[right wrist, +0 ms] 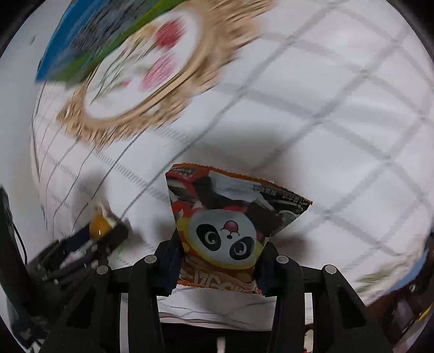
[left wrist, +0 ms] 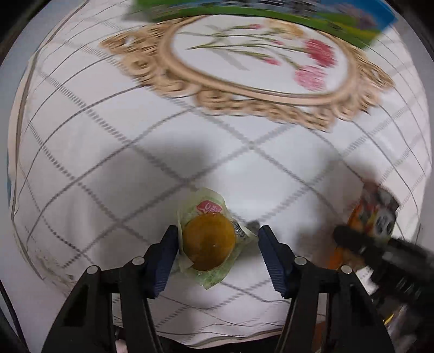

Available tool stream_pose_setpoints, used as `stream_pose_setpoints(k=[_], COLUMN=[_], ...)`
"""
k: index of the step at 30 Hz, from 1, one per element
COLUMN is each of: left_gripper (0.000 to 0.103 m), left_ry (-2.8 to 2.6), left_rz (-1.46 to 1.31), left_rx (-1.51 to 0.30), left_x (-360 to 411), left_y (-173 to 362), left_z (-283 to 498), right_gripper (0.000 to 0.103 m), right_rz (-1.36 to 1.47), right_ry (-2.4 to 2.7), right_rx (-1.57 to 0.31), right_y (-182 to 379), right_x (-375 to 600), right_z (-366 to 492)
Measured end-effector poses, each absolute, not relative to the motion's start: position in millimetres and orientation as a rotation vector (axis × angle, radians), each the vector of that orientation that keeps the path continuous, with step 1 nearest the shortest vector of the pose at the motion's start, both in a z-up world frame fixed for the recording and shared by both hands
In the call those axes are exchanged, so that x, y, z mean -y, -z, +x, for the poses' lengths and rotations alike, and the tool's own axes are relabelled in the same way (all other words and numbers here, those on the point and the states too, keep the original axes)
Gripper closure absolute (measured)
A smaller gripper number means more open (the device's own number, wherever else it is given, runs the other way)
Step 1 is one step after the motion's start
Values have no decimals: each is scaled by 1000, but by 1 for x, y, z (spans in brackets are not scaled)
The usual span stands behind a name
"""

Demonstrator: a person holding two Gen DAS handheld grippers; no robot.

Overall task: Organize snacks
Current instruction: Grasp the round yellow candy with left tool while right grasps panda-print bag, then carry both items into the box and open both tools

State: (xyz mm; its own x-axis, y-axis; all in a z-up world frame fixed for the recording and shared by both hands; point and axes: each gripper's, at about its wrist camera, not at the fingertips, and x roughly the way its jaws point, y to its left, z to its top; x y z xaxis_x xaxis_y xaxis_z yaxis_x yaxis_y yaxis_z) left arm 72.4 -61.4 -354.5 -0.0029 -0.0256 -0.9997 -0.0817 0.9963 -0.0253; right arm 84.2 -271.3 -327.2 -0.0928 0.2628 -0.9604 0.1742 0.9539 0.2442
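Observation:
A round golden pastry [left wrist: 207,241] in a clear green-tinted wrapper sits between the fingers of my left gripper [left wrist: 218,230]. It stays sharp while the tablecloth under it blurs, so the gripper is shut on it. My right gripper [right wrist: 221,244] is shut on the lower part of an orange snack bag with a panda face [right wrist: 225,230]. The right wrist view shows the left gripper [right wrist: 108,233] at the lower left with the pastry [right wrist: 99,226] in it. The left wrist view shows the right gripper [left wrist: 379,249] and the panda bag [left wrist: 377,214] at the right edge.
A white tablecloth with grey checks [left wrist: 108,149] covers the table. On it lies an oval lace doily with embroidered pink flowers [left wrist: 257,62]. A blue and green box [left wrist: 271,10] lies at the doily's far side. The table's near edge runs just below both grippers.

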Motion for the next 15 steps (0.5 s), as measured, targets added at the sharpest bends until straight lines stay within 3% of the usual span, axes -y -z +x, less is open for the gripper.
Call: stream_pose_setpoints(k=[6, 9, 15], left_gripper=[42, 42, 42], left_ry=[-47, -48, -45], left_rz=[-101, -90, -112], left_rx=[-1595, -1616, -1629], left_x=[51, 48, 40], left_y=[367, 378, 389], left_z=[72, 82, 93], right_gripper=[55, 43, 43], right_rz=[259, 300, 325], right_ry=[-73, -63, -28], right_rx=[-1716, -1721, -1728], right_y=[351, 354, 355], right_x=[231, 229, 226], right_z=[73, 73, 73])
